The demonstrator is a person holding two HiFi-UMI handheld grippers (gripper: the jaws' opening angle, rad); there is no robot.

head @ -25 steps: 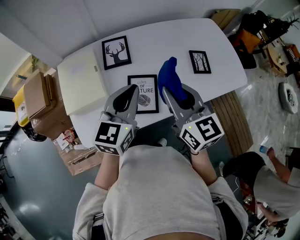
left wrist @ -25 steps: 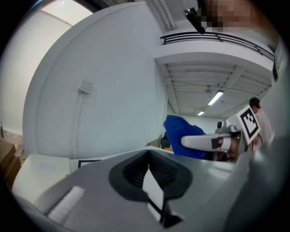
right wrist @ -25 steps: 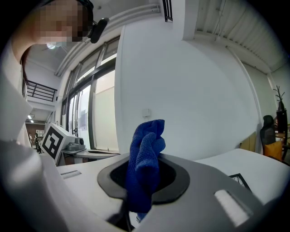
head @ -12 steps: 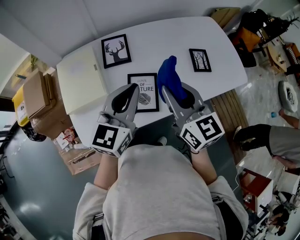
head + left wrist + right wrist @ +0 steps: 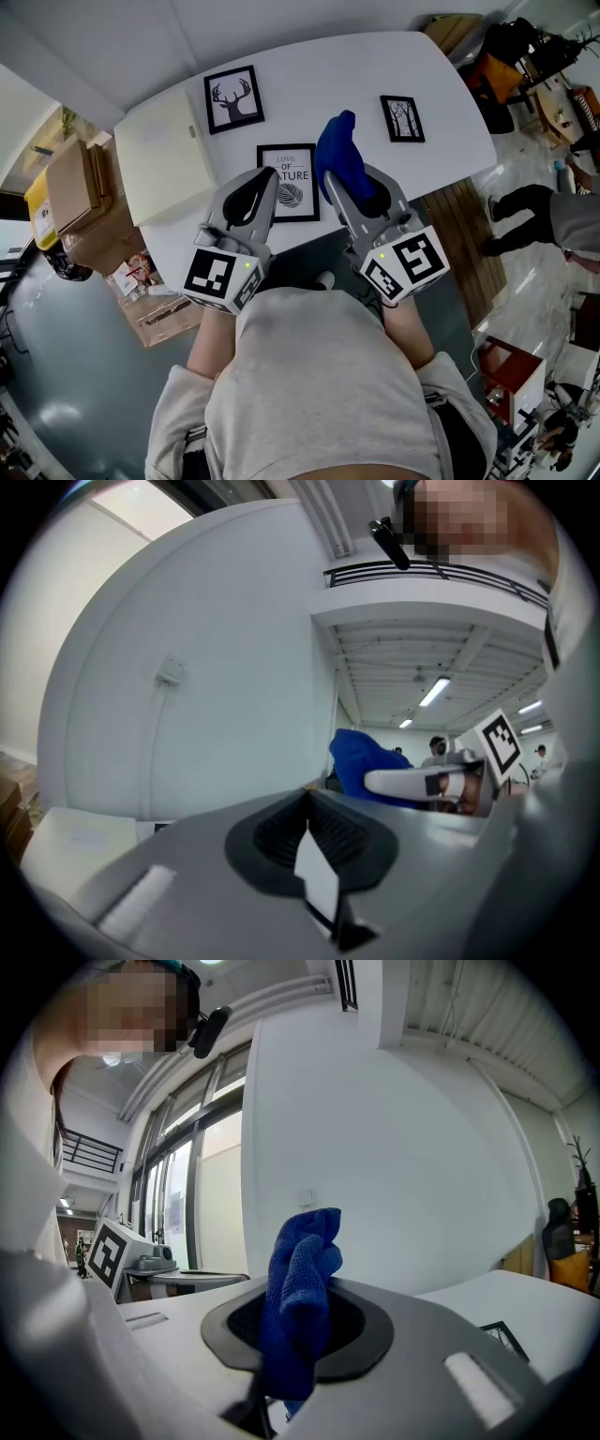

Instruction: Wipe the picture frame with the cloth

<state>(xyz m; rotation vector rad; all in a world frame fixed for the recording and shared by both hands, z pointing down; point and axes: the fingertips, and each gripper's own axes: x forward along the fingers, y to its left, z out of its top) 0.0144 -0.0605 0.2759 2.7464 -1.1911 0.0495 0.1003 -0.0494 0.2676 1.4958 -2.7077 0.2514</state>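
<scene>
Three black picture frames lie on the white table (image 5: 309, 75): a deer print (image 5: 232, 99), a lettered print (image 5: 288, 183) in the middle, and a tree print (image 5: 401, 119). My right gripper (image 5: 336, 185) is held up over the table's near edge, shut on a blue cloth (image 5: 339, 159) that stands up out of its jaws. In the right gripper view the cloth (image 5: 300, 1288) fills the closed jaws of that gripper (image 5: 292, 1340). My left gripper (image 5: 264, 178) hovers beside it, over the lettered print's left edge. Its jaws (image 5: 307, 801) meet with nothing between them.
A cream flat board (image 5: 164, 159) covers the table's left end. Cardboard boxes (image 5: 70, 202) stand on the floor to the left. A slatted wooden bench (image 5: 459, 239) sits by the table's right side, and a person (image 5: 553, 216) is walking there.
Both grippers stay almost where they were, the cloth still pinched. The person on the right has moved across the floor.
</scene>
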